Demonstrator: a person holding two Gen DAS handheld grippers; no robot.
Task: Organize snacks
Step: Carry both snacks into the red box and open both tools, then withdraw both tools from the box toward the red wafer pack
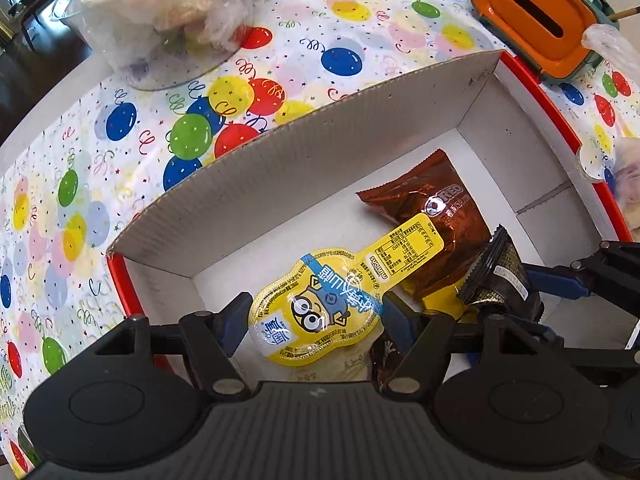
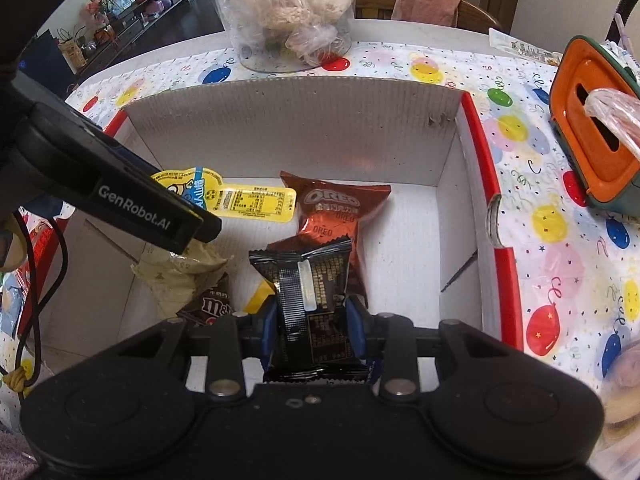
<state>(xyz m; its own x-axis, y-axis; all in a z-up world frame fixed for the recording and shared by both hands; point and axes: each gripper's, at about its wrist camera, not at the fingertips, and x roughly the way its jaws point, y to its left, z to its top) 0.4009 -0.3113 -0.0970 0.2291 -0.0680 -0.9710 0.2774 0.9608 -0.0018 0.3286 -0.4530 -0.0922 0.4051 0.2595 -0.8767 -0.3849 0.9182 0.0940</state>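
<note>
My left gripper [image 1: 312, 320] is shut on a yellow Minions snack pouch [image 1: 320, 304] and holds it over the white cardboard box [image 1: 304, 160]. The pouch also shows in the right wrist view [image 2: 240, 196]. My right gripper [image 2: 312, 320] is shut on a black snack packet [image 2: 312, 292], also inside the box [image 2: 296, 120]; the packet shows at the right of the left wrist view [image 1: 500, 272]. A brown Oreo pack [image 2: 340, 216] lies on the box floor beyond both. A cream wrapper [image 2: 184, 272] and an M&M's bag [image 2: 212, 308] lie below the left gripper.
The box has red outer edges [image 2: 504, 264] and stands on a balloon-print tablecloth [image 1: 120, 160]. A clear container of pale snacks [image 2: 288, 12] stands behind it. An orange and green tissue holder [image 2: 596, 136] stands at the right.
</note>
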